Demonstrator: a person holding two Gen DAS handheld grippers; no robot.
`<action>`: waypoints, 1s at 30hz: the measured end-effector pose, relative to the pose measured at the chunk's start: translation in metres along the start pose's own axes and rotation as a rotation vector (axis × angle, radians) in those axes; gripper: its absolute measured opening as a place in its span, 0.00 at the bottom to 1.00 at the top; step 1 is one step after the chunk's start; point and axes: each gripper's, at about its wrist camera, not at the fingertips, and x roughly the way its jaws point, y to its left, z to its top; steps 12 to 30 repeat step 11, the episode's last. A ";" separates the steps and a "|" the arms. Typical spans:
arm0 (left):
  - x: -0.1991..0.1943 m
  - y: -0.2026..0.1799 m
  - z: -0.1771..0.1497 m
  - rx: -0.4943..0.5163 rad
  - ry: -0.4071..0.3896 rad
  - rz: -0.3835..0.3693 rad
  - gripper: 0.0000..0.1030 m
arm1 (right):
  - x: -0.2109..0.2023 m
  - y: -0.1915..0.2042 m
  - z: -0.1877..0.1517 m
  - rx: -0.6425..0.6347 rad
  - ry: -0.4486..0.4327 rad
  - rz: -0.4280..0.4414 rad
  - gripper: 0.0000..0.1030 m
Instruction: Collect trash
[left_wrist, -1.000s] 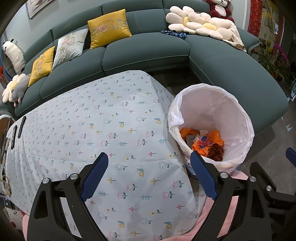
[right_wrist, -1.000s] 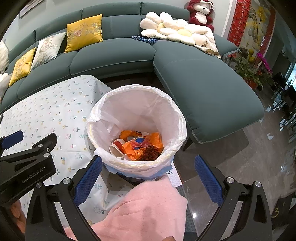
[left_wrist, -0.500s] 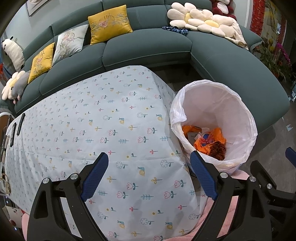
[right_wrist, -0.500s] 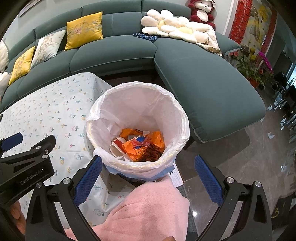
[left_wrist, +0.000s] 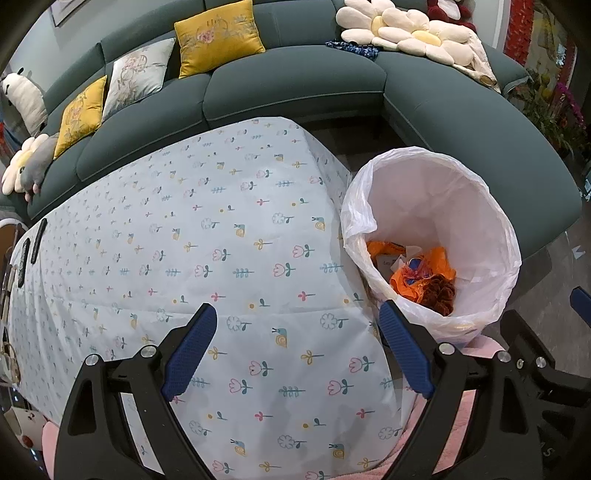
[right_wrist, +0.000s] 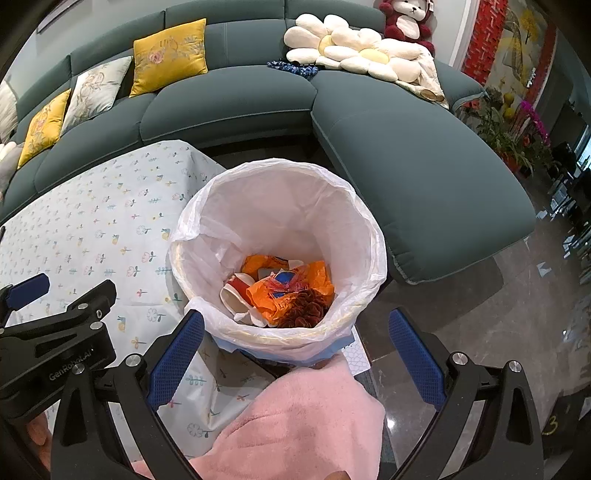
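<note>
left tongs (left_wrist: 295, 343) wide, empty | right tongs (right_wrist: 295, 350) wide, empty | bin (right_wrist: 369, 236) unchanged, trash (right_wrist: 288, 291) inside

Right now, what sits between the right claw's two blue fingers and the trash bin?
In the right wrist view, a pink fleece sleeve rises between the open right gripper and the trash bin, almost meeting its near rim. Nothing else lies between.

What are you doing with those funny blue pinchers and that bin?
A person is tidying up trash with a gripper in each hand. The left gripper and right gripper are both open and empty. Orange wrappers and a paper cup already lie in the white-lined bin beside the flowery tablecloth.
</note>
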 end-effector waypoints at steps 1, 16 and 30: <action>0.000 0.000 0.000 -0.001 0.002 0.000 0.83 | 0.001 0.000 0.000 -0.001 0.002 0.000 0.93; 0.008 0.009 -0.001 -0.026 0.026 0.011 0.83 | 0.005 0.006 0.002 -0.008 0.004 0.000 0.93; 0.008 0.009 -0.001 -0.026 0.026 0.011 0.83 | 0.005 0.006 0.002 -0.008 0.004 0.000 0.93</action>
